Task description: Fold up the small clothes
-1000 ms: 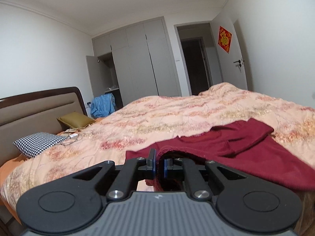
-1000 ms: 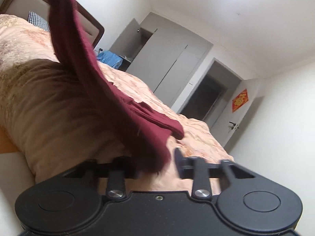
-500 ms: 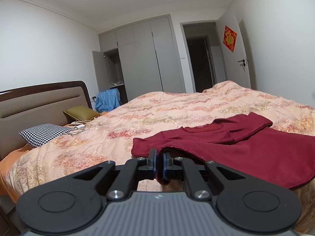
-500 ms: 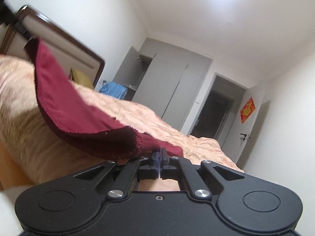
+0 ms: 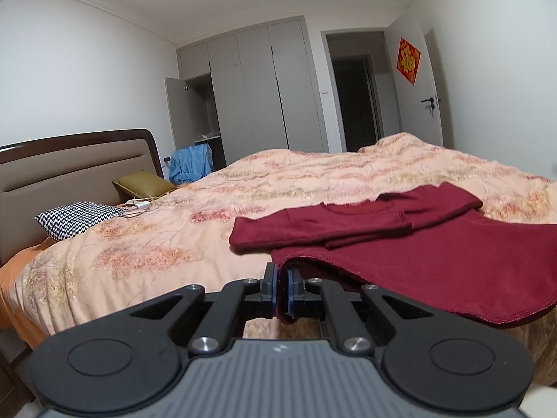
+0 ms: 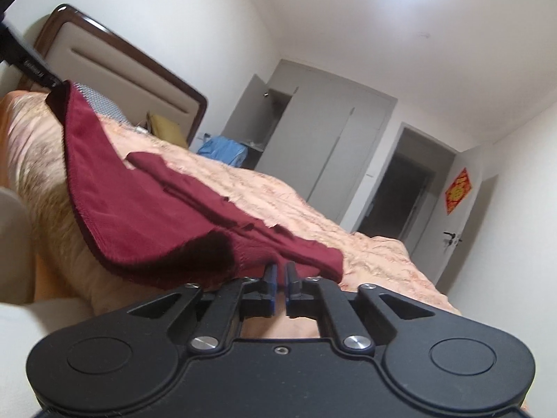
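Two grippers work one dark red garment (image 5: 435,254) that lies on the peach quilt of the bed (image 5: 174,244), close to its near edge and toward the foot end. The headboard (image 5: 69,174) is away to the left. Both sleeves (image 5: 348,223) are already laid across the chest, so the sideways folds appear done. The step in hand is judged to be the lengthwise fold, in which the hem is carried up toward the collar.

Left gripper (image 5: 281,278): the jaws are pressed together on the hem's left corner, and red cloth shows pinched between the blue pads. From there the hem runs slack toward the right and hangs a little past the bed's near edge.

Right gripper (image 6: 280,275): the jaws are opening, and a narrow gap shows between the pads. The right end of the hem lies draped at the fingertips. The lower part of the gap looks free of cloth, and whether any fabric remains between the very tips cannot be told.

The next move probably calls for a firm pinch on the right corner, matched to the left one, before any lift. Both corners would then need to rise level and travel together toward the collar, keeping the hem taut so that it lands square on the sleeves. With one corner loose, the garment would likely skew or drag off the near edge.
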The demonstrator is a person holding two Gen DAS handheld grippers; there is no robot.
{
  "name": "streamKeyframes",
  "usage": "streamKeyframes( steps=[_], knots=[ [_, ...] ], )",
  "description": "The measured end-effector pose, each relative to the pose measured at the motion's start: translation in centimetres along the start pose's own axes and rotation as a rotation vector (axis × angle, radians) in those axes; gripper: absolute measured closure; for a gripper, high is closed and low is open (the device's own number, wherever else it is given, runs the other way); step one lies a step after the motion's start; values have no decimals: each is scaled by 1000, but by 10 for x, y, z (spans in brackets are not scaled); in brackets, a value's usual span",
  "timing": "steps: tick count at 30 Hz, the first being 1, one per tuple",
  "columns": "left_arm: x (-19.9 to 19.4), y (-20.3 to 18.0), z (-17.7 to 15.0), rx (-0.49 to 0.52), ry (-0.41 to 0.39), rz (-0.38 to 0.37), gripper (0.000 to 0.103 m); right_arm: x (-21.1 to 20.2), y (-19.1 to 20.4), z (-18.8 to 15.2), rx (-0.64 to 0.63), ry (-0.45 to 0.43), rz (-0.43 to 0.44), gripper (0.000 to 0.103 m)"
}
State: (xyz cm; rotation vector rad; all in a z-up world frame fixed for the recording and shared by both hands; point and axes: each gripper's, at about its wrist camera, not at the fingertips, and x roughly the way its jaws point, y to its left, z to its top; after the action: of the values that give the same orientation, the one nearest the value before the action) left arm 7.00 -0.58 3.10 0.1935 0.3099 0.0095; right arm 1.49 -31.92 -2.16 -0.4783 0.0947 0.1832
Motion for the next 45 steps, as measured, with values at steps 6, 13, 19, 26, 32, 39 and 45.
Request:
streamKeyframes(
  steps=[6,13,19,26,32,39,45],
  knots=[
    [1,3,-3,-1,5,-4,97,9,21,-15,-108,25,70,47],
    [4,6,-2,-6,19,-7,97,8,42,-33,-290,35,125,37],
    [8,5,2,5,16,-8,97,3,38,-51,-392,23,241,35],
    [20,6,25,9,-10,-12,97,15,67,-56,-525,-22,310,33],
    [31,4,47,26,-42,-20,97,21,75,-62,-570,-62,261,47],
    [33,2,49,46,-46,-11,97,8,64,-49,-534,-156,183,85],
    [15,7,35,38,-95,30,97,-7,17,-8,-236,-174,87,92]
  ],
)
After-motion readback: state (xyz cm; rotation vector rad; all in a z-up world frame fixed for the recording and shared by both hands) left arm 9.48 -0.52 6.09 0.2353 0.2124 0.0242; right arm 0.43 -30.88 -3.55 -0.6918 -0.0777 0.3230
